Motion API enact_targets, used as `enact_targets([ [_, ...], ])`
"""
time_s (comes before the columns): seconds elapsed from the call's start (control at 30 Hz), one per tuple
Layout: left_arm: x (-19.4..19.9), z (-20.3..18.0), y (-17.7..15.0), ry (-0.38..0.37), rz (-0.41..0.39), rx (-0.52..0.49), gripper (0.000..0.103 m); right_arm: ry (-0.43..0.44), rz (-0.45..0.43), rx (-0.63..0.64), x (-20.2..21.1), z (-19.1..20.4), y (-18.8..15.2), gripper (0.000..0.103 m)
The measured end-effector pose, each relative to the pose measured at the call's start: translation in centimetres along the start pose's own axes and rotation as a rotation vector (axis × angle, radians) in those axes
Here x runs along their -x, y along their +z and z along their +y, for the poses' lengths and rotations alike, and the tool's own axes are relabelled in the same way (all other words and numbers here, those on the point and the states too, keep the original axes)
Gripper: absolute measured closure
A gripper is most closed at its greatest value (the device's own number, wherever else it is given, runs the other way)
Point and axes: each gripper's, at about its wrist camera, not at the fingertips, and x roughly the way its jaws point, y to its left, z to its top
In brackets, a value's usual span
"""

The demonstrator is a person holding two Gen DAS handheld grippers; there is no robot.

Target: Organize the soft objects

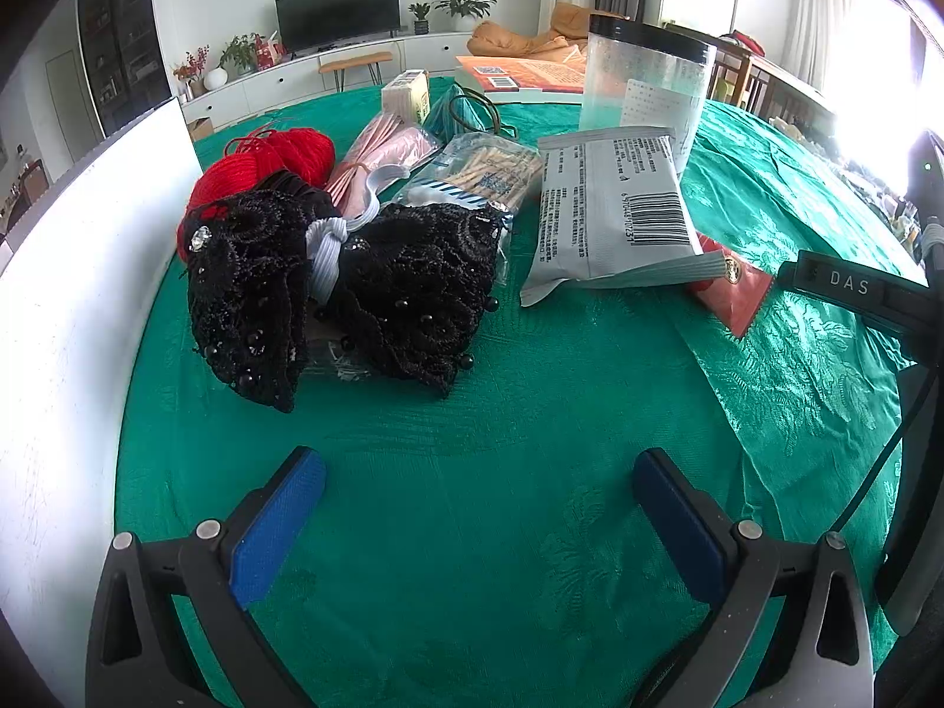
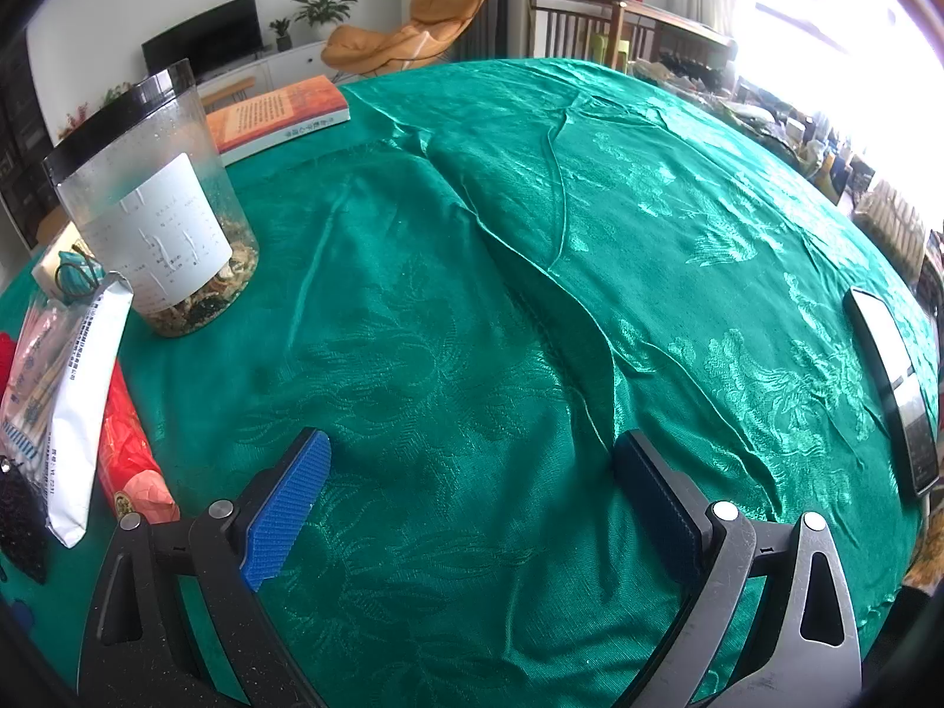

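A black lace garment [image 1: 354, 289] with beads and a white band at its middle lies on the green tablecloth [image 1: 501, 413]. Behind it sits a ball of red yarn [image 1: 265, 165]. My left gripper [image 1: 478, 507] hovers open a short way in front of the lace, with nothing between its blue pads. The right gripper [image 2: 472, 489] is open too, over bare green cloth [image 2: 472, 236], with the pile off to its left. The edge of the black lace [image 2: 20, 513] shows at the far left of the right wrist view.
A grey foil packet [image 1: 613, 212], a red packet [image 1: 731, 289], bagged sticks [image 1: 478, 177], a pink bag [image 1: 383, 147], a clear jar [image 1: 643, 88] and a book [image 1: 519, 74] crowd the table's far side. A white board [image 1: 76, 295] stands at left. A phone [image 2: 897, 389] lies at right.
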Motion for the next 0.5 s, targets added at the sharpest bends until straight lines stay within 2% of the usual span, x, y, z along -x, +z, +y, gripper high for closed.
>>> enact_targets([
  [0.5, -0.08, 0.07, 0.10, 0.002, 0.000, 0.001, 0.000, 0.000, 0.000, 0.000, 0.01, 0.00, 0.00, 0.005],
])
